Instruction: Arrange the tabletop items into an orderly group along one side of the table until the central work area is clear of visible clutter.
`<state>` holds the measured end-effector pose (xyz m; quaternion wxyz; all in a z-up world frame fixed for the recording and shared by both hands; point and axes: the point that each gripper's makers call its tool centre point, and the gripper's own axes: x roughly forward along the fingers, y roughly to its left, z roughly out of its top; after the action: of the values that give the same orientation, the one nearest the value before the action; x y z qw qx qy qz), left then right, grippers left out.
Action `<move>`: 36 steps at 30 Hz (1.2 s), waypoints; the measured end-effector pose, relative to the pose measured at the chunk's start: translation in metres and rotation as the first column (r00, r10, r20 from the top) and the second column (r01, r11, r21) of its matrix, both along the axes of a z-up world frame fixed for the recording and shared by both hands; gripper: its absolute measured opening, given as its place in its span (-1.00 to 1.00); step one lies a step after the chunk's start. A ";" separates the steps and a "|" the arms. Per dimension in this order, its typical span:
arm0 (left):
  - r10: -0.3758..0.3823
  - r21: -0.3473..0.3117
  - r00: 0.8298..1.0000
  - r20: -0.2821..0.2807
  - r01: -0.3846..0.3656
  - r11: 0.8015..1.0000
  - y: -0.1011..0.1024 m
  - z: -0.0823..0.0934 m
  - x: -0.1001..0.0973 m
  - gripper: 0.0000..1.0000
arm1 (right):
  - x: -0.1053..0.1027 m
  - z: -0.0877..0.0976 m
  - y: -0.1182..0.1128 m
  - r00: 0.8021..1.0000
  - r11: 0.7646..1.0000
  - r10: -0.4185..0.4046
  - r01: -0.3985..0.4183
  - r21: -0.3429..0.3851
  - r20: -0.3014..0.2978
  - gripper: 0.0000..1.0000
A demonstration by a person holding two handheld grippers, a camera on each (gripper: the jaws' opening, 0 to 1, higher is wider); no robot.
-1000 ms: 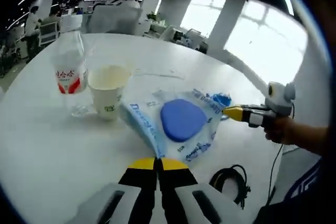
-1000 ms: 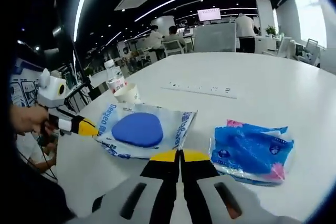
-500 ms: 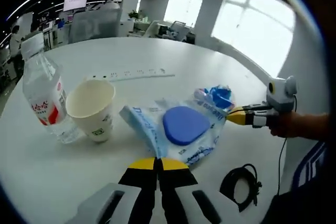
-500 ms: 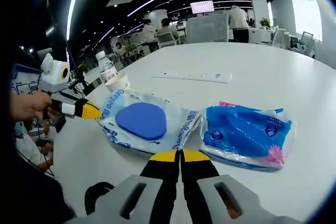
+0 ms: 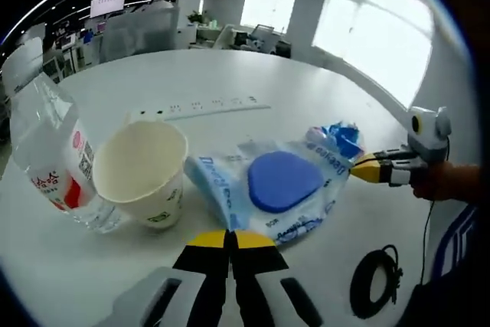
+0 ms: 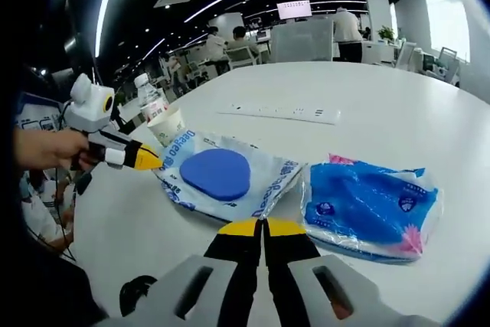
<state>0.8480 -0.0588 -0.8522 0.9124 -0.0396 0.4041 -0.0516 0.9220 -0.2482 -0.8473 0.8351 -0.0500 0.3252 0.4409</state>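
Left gripper view: left gripper [image 5: 229, 240] jaws closed together, holding nothing.
Right gripper [image 6: 263, 227]: jaws pressed together, empty.
Items: white packet [image 5: 269, 193] beside paper cup [image 5: 142, 172]; water bottle [image 5: 47, 151] touching cup; blue packet [image 6: 373, 208] just beside white packet.
Around: power strip [image 5: 195, 106], cable coil [image 5: 377, 281] on table [image 5: 253, 82].

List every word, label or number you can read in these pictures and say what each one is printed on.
"Deeyeo", partly legible, blue print on the clear packet with the blue pad.
Red-and-white label on the water bottle: has characters and a code square, too blurred to read.
Small green mark on the paper cup: too small to read.
White badges on the blue packet: too small to read.
Screen far behind the table: text unreadable.
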 end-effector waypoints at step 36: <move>0.058 0.034 0.998 0.036 -0.060 0.998 0.007 -0.003 0.001 -0.87 | -0.007 -0.007 -0.001 1.000 1.000 0.001 -0.001 -0.014 -0.021 -0.78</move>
<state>0.8491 -0.0515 -0.8554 0.9210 -0.0347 0.3876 -0.0182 0.9152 -0.2491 -0.8546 0.8312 -0.0514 0.3369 0.4393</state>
